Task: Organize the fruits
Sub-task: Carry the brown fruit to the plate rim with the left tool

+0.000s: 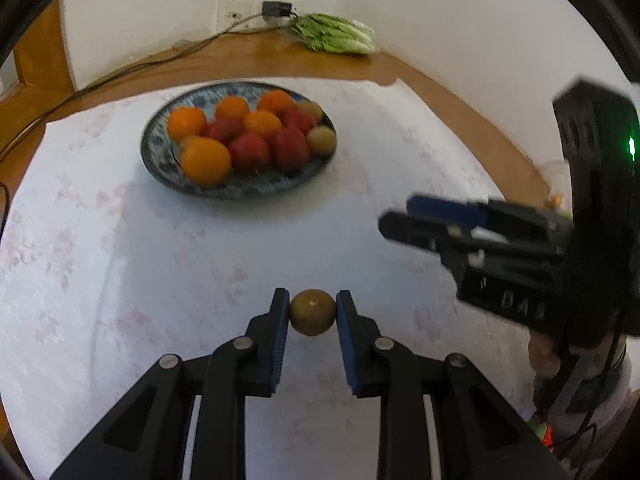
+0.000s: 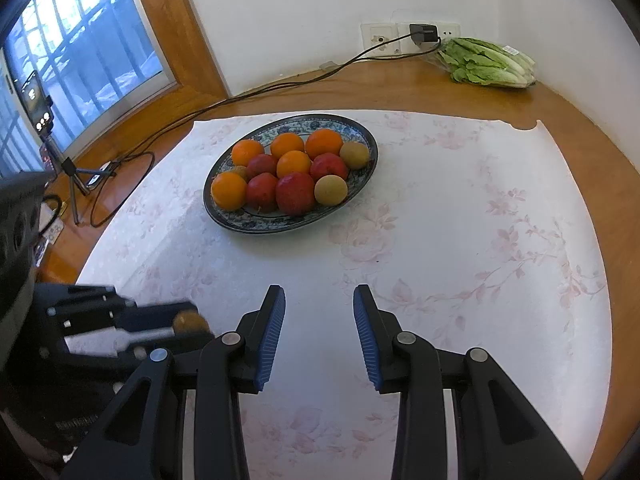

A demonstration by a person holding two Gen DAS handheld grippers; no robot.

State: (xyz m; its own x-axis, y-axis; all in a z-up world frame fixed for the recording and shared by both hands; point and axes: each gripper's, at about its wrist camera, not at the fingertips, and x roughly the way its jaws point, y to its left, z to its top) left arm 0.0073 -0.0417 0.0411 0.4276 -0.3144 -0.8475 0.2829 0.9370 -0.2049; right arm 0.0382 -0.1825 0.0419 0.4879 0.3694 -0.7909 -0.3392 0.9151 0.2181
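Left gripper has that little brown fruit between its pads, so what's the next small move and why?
Probably lift it straight up a little. The left gripper is shut on the small brown fruit, which looks to be still low over the tablecloth. The plate, farther back, already holds two similar brown fruits among the oranges and red ones, so clearing the cloth first lets it carry over.

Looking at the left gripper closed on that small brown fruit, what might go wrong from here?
1. The left gripper holds the small brown fruit only at its pad tips; being round, it may slip out and roll across the tablecloth.
2. The plate is already crowded with oranges and red fruits, so a fruit added could roll off or dislodge others.
3. The empty right gripper sits close by and might bump the left.
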